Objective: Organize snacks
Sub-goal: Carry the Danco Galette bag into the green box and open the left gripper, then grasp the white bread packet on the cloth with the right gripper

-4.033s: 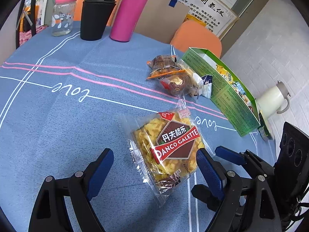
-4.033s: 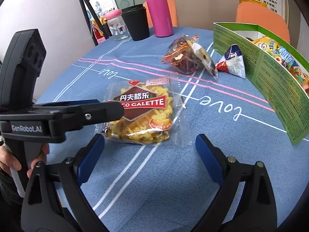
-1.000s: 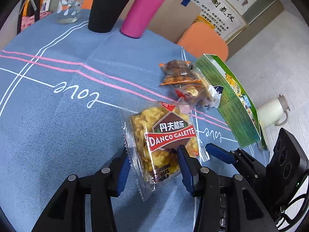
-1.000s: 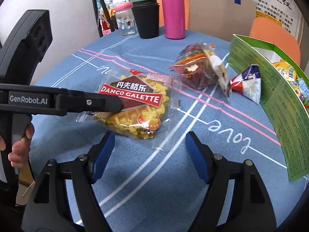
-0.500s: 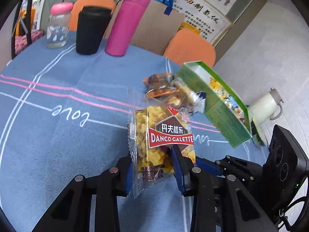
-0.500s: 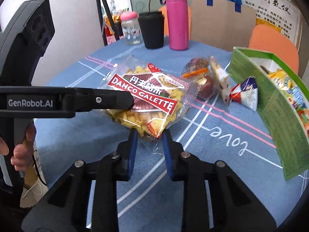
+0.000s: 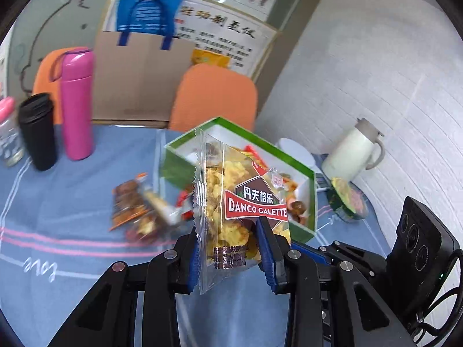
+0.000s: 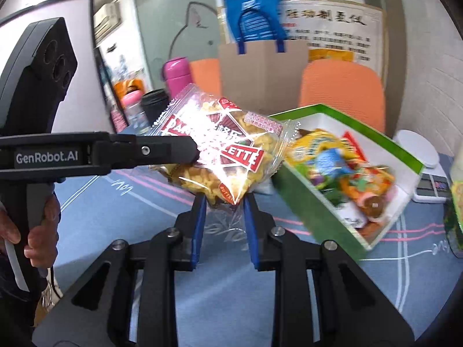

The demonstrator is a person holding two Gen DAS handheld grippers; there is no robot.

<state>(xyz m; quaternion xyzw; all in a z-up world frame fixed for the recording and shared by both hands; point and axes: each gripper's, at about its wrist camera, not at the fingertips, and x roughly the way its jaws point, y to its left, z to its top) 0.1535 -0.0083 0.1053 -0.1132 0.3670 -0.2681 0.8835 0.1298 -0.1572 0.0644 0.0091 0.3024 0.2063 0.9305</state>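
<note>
Both of my grippers are closed on the same Danco Galette packet, which hangs in the air above the blue tablecloth rather than lying on it. My left gripper pinches the packet's lower end between its blue pads, and the packet stands nearly upright in that view, its red label facing the camera. My right gripper clamps a bottom corner of the packet, with clear wrapper bunched between its blue pads; from this side the left gripper's black finger reaches in from the left edge and presses against the packet's face. A hand wraps the left gripper's handle at the lower left. Just behind and to the right of the packet sits the green box, open at the top, white inside and already holding a heap of colourful snack bags. In the left wrist view the green box shows partly behind the packet, and a few loose wrapped snacks lie blurred on the cloth to its left. Toward the far left edge of the table stand a pink bottle, a black cup and a small clear jar with a pink lid. A white jug stands near the far right edge, beside a white scale. An orange chair and a brown paper bag are behind the table.
</note>
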